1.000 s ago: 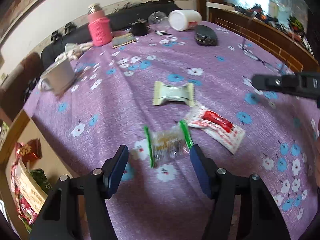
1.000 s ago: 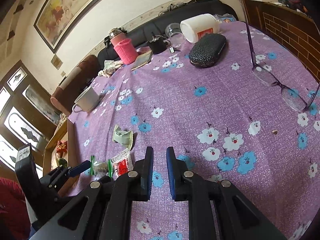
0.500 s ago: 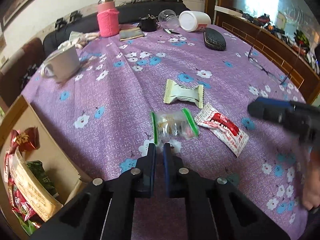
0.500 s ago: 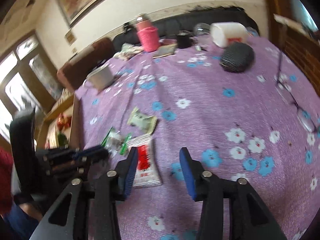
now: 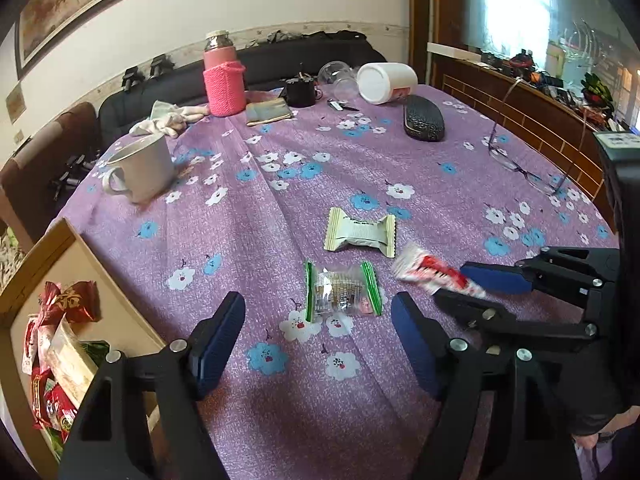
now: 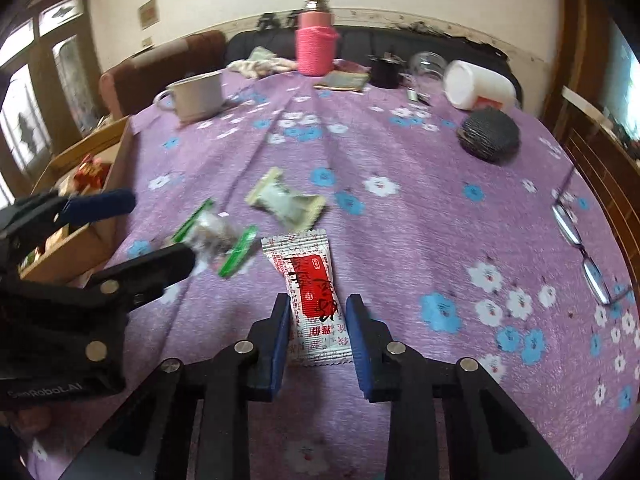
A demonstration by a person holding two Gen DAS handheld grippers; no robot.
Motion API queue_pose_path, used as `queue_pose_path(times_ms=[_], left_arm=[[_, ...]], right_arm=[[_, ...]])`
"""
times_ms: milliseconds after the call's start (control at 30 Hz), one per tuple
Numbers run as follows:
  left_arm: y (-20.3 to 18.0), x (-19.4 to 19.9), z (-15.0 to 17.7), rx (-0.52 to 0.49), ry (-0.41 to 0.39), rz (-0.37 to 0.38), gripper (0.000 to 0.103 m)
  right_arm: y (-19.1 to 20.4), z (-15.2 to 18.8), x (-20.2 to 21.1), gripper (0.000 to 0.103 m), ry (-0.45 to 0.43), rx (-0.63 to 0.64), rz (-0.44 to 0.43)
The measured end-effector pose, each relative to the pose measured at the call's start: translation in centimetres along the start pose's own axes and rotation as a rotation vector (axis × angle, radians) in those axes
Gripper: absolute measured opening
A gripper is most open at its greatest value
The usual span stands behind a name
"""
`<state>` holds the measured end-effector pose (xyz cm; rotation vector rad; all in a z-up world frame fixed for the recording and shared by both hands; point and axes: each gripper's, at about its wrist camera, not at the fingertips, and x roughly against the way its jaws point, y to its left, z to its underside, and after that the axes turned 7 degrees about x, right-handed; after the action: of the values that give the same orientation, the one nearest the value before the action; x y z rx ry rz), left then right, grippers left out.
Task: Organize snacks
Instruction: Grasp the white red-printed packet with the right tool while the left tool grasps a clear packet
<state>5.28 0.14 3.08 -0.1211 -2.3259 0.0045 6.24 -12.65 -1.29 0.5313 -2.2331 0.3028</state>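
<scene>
Three wrapped snacks: red-white packet (image 6: 316, 300), clear green-edged packet (image 5: 342, 289), pale candy (image 5: 360, 232).

white mug (image 5: 141, 171), pink flask (image 5: 223, 76), spectacles (image 5: 524, 168), black case (image 5: 424, 123)

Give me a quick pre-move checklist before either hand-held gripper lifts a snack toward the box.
1. Red-and-white packet lies between the closing right hand-held gripper fingers: ok.
2. Pads pressing that packet: not ok, gaps show.
3. Left hand-held gripper opening, lined up with the green-edged clear snack: ok.
4. That snack reached: not ok, it lies ahead of the fingertips.
5. Cardboard box within view at the table edge: ok.
6. Room left in box: cannot tell.
</scene>
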Motion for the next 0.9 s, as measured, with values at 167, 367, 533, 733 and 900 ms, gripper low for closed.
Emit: queue_pose_path(times_ms=[167,367,533,733,900], left_arm=[[-0.7,-1.4,-1.3,0.063,0.134,-0.128,0.076],[-1.1,-2.2,-2.1,0.094,0.116,-0.193,0.084],[0.7,-4.0,-2.2,0.125,0.13,-0.148,0.084],[0.6,-5.4,-2.0,0.106,0.124,-0.093,0.084],[-0.6,-5.0,-1.6,0.05,0.109,-0.055,0.043]], right_arm=[[-3.0,0.0,0.8,0.024,-0.013,-0.141,-0.015],[-3.5,0.1,1.1,0.024,-0.016,-0.168,-0.02],[-3.0,0.0,0.9,0.024,-0.01,-0.151,-0.011],[-3.2,-0.1,0.9,0.024,0.0,-0.161,-0.022],[-2.9,-0.1,0.8,0.025,0.002,-0.147,-0.007]])
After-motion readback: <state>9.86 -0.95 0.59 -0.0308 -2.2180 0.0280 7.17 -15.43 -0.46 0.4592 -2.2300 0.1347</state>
